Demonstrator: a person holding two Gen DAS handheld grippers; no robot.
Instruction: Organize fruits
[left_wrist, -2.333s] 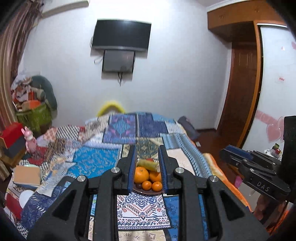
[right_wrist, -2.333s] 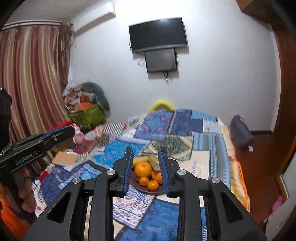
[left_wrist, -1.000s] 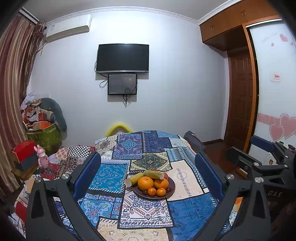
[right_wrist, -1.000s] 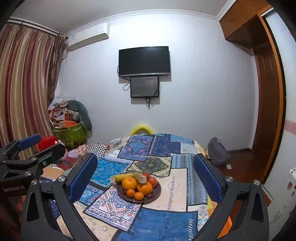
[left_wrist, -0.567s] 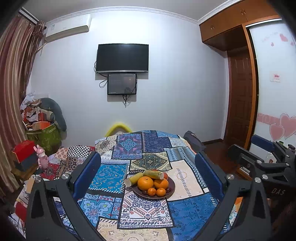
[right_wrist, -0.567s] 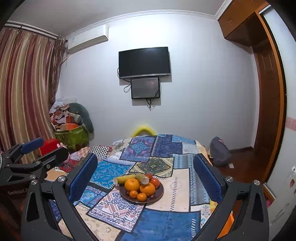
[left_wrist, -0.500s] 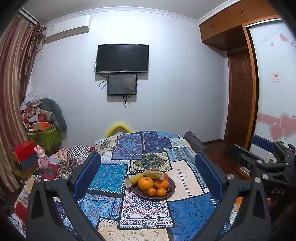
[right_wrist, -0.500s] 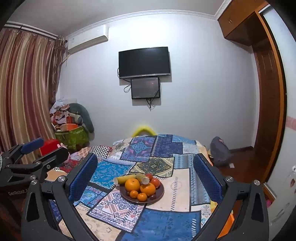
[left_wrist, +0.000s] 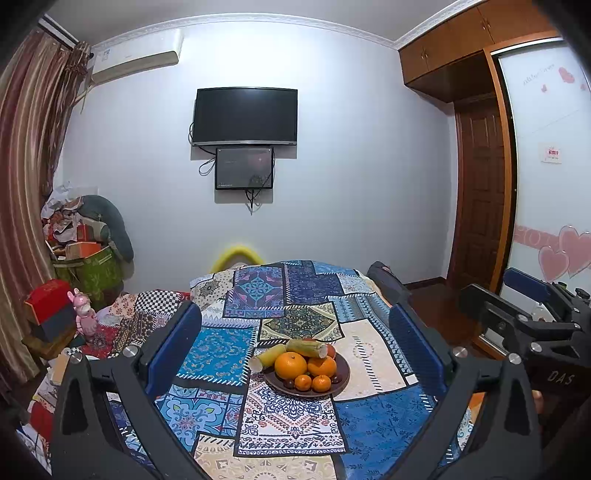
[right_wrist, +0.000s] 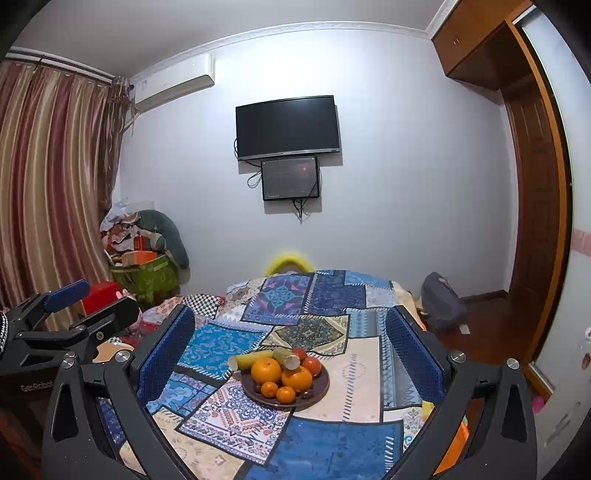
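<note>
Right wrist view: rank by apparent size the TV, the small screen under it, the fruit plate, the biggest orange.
1. TV
2. Plate, though it sits nearer the camera, so true size is unsure
3. Small screen
4. Biggest orange

White letters "DAS" are showing on the black body of the right gripper (left_wrist: 532, 314), well right of the fruit plate (left_wrist: 341, 373). "GenRobot", probably cut short by the frame edge, is showing on the left gripper (right_wrist: 74, 310), left of that plate.
</note>
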